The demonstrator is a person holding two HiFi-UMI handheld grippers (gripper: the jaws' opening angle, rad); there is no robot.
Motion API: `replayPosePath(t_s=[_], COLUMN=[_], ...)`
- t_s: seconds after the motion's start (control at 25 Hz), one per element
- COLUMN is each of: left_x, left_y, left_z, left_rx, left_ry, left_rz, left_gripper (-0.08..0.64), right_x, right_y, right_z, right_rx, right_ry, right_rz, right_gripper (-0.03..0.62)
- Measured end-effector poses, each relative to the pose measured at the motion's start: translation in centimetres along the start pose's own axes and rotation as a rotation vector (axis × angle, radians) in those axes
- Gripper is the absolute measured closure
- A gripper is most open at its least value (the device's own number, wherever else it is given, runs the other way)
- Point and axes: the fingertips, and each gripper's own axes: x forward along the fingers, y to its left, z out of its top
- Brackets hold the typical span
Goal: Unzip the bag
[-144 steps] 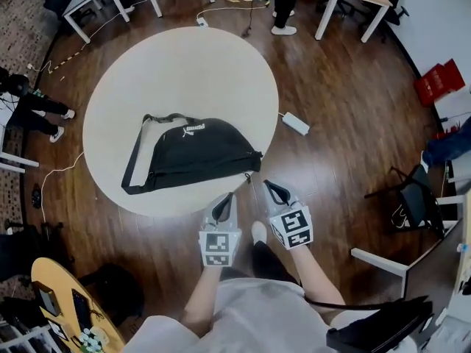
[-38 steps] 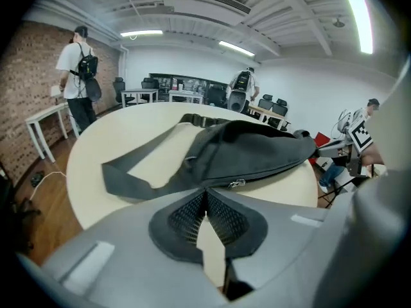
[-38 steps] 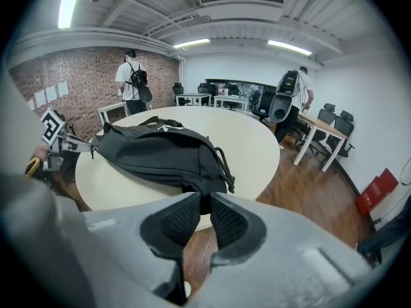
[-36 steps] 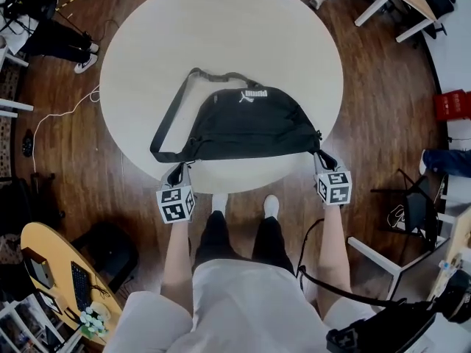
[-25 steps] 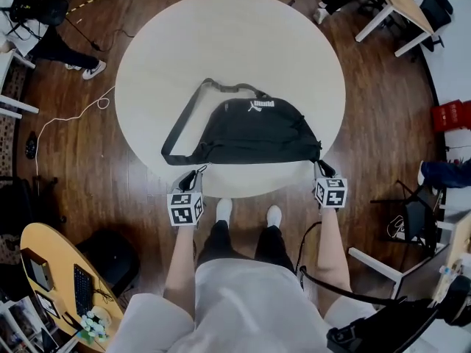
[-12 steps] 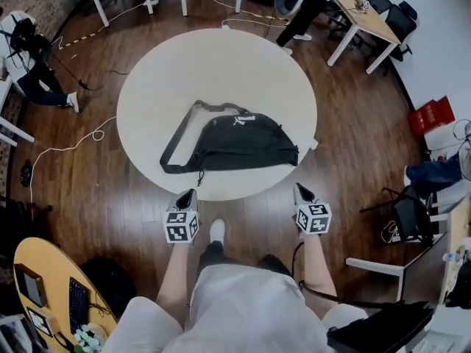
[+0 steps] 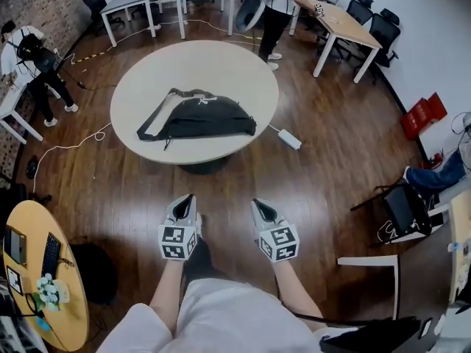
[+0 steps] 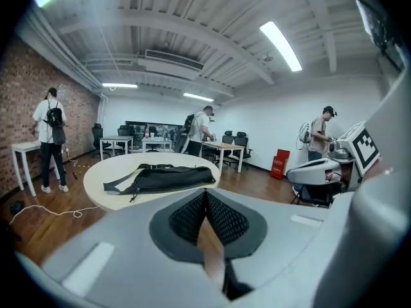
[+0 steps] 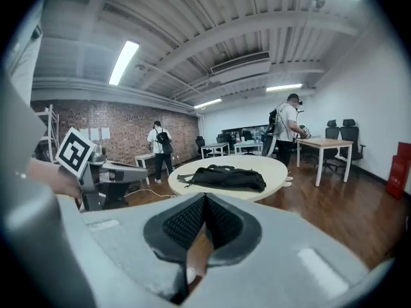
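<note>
The black bag [image 7: 197, 116] lies flat on the round beige table [image 7: 221, 68], its strap looped out to the left. Both grippers hang over the wooden floor well short of the table, side by side and far from the bag. My left gripper [image 7: 187, 199] is shut with nothing in it; the left gripper view shows its pads [image 8: 221, 220] closed together and the bag [image 8: 160, 177] far ahead. The right gripper [image 7: 257, 205] is also shut and empty, with the bag [image 9: 225, 177] distant in its own view. Whether the zip is open is too small to tell.
A white power strip [image 7: 288, 139] and cable lie on the floor right of the table. Desks [image 7: 338, 24] and chairs line the back, with people standing there [image 7: 276, 6] and at the left [image 7: 33, 65]. A small wooden table [image 7: 37, 285] is at lower left.
Both grippers have left the bag's two ends and drawn back from the table, coming closer together. The table and bag now sit much farther away in the head view.
</note>
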Motion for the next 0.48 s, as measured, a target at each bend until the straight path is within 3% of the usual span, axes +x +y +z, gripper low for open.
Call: replayPosePath(t_s=[0.2,0.32,0.48], left_x=[-8.5,-12.2,-15.8], left_y=[-10.9,-14.1,-14.4], left_z=[0.9,3.8,8.2], left_rx=[0.082,0.120,0.130], left_ry=[-0.037,-0.102,-0.228], left_rz=[0.018,0.010,0.033], left_gripper=[0.541,0.541,0.541], right_x=[-10.9,-14.8,-17.9], right_y=[2.9,4.2,5.7], right_z=[0.2,4.0,10.1], right_rx=[0.072,-0.018,-0.155], right_ry=[-0.045,-0.129,-0.265], right_rz=[-0.018,-0.031,-0.036], right_gripper=[0.600,0.600,0.601])
